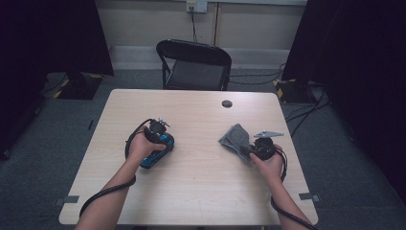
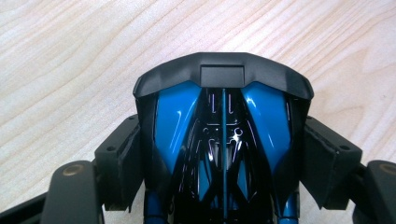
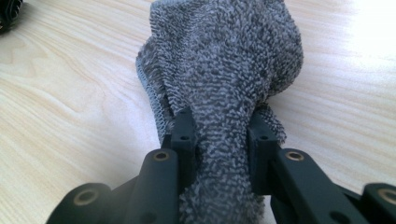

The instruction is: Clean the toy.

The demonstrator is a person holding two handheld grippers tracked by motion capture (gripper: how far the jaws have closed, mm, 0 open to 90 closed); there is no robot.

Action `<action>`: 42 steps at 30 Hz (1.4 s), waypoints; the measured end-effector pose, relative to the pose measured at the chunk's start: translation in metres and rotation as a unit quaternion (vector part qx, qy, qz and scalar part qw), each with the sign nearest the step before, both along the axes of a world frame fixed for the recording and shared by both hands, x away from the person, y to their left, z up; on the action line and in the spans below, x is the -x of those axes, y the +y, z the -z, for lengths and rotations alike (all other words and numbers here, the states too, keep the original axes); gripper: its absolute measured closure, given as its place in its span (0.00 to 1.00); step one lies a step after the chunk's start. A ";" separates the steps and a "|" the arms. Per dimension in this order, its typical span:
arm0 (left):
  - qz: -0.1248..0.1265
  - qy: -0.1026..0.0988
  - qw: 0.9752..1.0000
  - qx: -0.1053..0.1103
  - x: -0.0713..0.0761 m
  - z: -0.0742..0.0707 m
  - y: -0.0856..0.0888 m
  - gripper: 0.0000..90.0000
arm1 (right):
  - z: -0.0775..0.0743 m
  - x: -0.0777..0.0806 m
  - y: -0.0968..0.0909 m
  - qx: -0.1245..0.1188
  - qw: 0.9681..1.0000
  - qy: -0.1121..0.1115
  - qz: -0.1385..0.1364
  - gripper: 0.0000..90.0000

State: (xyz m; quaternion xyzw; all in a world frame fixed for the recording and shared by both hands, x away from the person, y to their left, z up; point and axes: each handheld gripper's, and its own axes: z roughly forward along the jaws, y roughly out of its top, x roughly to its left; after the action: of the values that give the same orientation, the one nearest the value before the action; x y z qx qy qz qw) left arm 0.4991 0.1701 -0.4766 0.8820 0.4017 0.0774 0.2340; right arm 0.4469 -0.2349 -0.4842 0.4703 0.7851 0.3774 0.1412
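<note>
Grey terry cloth (image 3: 224, 70) sits bunched between the pads of the right gripper (image 3: 223, 133), the jaws set close on either side of a narrow fold and pressing it; the rest of the cloth spreads ahead of the fingertips onto the pale wooden table (image 1: 201, 182). From the high view the cloth (image 1: 235, 139) lies just beyond the right gripper (image 1: 249, 149), toward the table's far side. Left gripper (image 2: 223, 154) is clamped on a glossy blue-and-black toy car (image 2: 223, 116), pads against both flanks, jaws wide around its body, nose of the car pointing ahead of the fingertips. High view: car (image 1: 158, 152) under the left hand (image 1: 142, 146), resting on the tabletop, well apart from the cloth.
</note>
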 end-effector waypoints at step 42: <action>-0.011 0.000 1.000 0.026 0.004 -0.007 0.009 0.23 | -0.006 -0.010 0.003 0.016 1.000 0.005 0.006 0.27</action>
State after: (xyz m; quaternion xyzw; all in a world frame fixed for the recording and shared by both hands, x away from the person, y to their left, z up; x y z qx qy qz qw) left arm 0.4955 0.1789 -0.4696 0.8710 0.4131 0.0696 0.2565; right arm 0.4569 -0.2323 -0.4785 0.4743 0.7890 0.3619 0.1466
